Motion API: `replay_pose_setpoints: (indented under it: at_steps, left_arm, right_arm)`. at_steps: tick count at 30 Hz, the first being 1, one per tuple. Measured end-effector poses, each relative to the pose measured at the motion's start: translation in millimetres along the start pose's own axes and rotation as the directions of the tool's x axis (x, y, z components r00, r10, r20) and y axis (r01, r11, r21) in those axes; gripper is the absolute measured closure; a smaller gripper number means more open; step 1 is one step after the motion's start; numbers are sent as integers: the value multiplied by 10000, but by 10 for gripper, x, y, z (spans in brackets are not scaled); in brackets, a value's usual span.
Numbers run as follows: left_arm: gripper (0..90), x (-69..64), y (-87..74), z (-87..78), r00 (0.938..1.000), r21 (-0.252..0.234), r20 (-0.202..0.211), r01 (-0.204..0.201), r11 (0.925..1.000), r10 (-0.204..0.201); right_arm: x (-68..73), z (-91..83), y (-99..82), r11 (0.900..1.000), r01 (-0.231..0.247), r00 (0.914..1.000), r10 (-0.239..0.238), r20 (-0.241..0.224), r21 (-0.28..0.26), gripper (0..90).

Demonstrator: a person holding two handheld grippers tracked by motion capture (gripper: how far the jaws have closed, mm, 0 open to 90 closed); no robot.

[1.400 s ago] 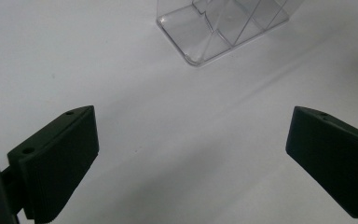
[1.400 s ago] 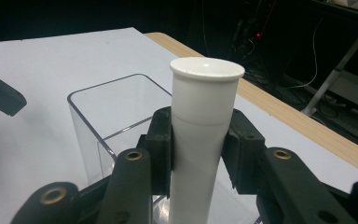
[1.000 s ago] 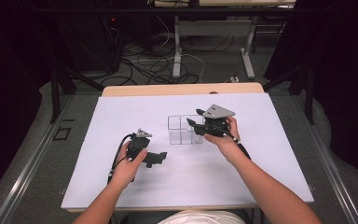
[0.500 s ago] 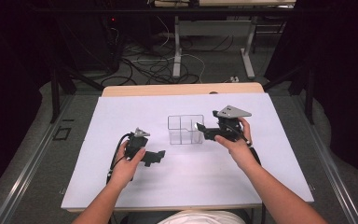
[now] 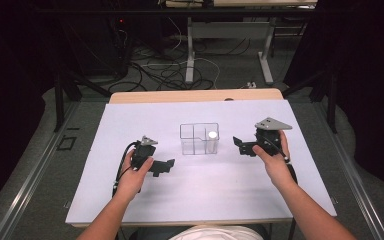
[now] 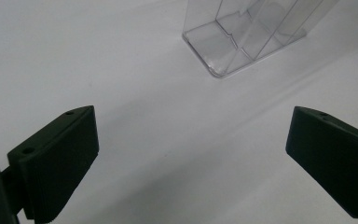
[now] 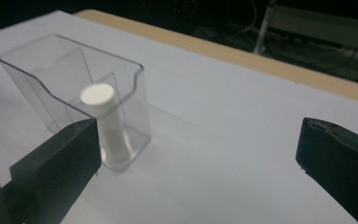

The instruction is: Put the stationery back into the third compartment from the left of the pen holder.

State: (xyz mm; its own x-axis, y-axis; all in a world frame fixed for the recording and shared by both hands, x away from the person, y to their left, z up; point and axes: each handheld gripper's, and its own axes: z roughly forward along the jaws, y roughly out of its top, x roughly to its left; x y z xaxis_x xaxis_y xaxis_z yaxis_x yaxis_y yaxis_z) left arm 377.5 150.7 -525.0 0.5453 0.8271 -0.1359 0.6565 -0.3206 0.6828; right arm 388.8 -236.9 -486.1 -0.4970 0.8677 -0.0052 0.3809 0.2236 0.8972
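A clear plastic box (image 5: pixel 199 138) with inner dividers stands mid-table on the white sheet. A white cylinder (image 5: pixel 212 135) stands upright in its right-hand compartment; the right gripper view shows the white cylinder (image 7: pixel 102 121) inside the clear box (image 7: pixel 70 70). My right gripper (image 5: pixel 240 145) is open, a short way right of the box, jaws wide and empty. My left gripper (image 5: pixel 167 166) rests low on the sheet, left and nearer than the box, open and empty. The clear box (image 6: pixel 247 37) lies ahead in the left gripper view.
The white sheet (image 5: pixel 130 120) covers a wooden table whose far edge (image 5: pixel 195 95) shows beyond it. Past the table are cables and metal table legs (image 5: pixel 190 50) on the floor. Dark curtains flank both sides.
My right gripper has drawn back to the right, away from the box, with its jaws open. The white cylinder now stands alone in the box. The left gripper stayed put.
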Motion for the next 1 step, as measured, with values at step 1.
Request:
replay_pose_setpoints:
  at_steps: [1]
  left_arm:
    - [24, 7, 0, 0, 10000, -31, -28, 35, 10000, -35]
  right_arm:
    - [-27, -17, -30, 9997, -70, 10000, 69, 53, 230, 0]
